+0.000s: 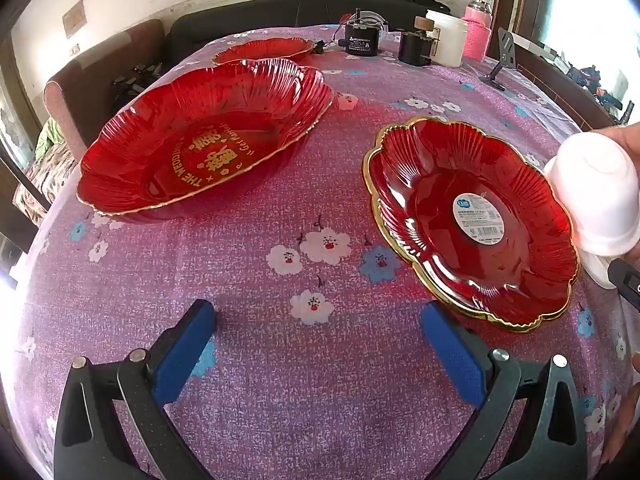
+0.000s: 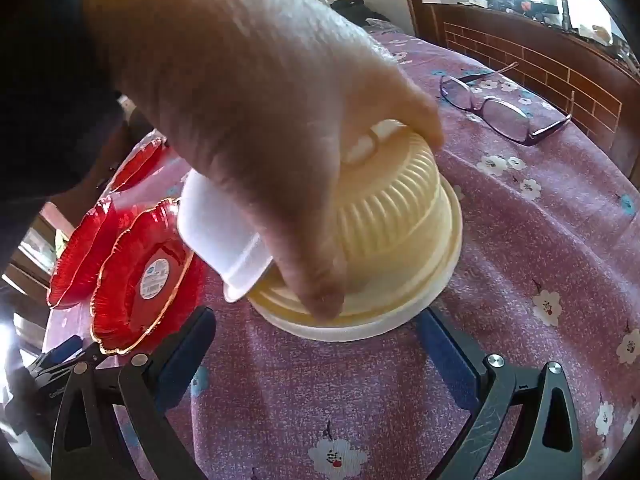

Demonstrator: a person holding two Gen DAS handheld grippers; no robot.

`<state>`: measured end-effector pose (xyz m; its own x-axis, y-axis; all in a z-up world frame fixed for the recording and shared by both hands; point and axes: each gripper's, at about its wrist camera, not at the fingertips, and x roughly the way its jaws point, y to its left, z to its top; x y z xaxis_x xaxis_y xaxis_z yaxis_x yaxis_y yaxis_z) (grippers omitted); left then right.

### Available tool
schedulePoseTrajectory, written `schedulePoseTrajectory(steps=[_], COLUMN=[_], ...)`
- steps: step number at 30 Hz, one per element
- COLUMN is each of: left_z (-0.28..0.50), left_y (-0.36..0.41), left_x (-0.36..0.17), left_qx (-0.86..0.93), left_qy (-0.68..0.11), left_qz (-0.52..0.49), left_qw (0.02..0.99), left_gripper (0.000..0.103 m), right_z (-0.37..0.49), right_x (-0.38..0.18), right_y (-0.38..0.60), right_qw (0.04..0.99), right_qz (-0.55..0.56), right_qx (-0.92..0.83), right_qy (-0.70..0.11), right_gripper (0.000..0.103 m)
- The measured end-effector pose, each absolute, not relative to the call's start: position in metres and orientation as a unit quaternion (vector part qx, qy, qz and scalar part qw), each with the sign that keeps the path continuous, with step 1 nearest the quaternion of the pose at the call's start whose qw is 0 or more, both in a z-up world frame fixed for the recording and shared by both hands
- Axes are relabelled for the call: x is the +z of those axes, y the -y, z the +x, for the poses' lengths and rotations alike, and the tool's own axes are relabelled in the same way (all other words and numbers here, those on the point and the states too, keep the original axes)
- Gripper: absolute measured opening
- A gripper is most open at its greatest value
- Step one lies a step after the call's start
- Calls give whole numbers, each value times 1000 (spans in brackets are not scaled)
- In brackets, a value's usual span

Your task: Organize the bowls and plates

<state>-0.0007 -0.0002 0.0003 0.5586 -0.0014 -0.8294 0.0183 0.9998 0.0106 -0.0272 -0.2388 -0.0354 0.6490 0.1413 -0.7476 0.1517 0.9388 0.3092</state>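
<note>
In the left wrist view, the left tool is seen at the bottom of the frame with its blue pads spread wide; nothing lies between them, only the flowered cloth of the desk. Just beyond, at right of centre, a red plate with a gold rim and a round label is found, tilted up on its far side. At the right edge a white cup is seen upside down, with part of a hand above it. Further back, at left, a larger red dish with gold lettering sits on the cloth, and a third red plate lies behind it. A white jar and a pink bottle stand at the far edge.

The right wrist view alone shows what the hand does: it is laid over an upturned cream ribbed bowl, which rests on a white bowl rim at frame centre, with the cup pressed under the palm at left. The right tool is held fully open at the bottom, gripping nothing; the bowl stack lies just beyond its tips. Glasses are seen at upper right, shown in this view only. The red plates appear at left.
</note>
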Motion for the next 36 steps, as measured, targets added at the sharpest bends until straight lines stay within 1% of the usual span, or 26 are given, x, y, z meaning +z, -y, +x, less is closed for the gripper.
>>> schedulePoseTrajectory(steps=[9, 26, 36], left_z=[-1, -2, -3], left_y=[0, 1, 0], left_x=[0, 0, 0], left_qx=[-6, -6, -6], left_qy=[-470, -470, -470], left_qz=[9, 9, 9], left_qw=[883, 883, 883], left_gripper=[103, 103, 103], right_z=[-22, -30, -35], right_x=[-36, -37, -38], right_y=[231, 247, 255], right_qw=[891, 900, 902], right_qz=[174, 166, 184], right_qx=[-15, -8, 12], right_qy=[-420, -404, -391], right_gripper=[102, 102, 102])
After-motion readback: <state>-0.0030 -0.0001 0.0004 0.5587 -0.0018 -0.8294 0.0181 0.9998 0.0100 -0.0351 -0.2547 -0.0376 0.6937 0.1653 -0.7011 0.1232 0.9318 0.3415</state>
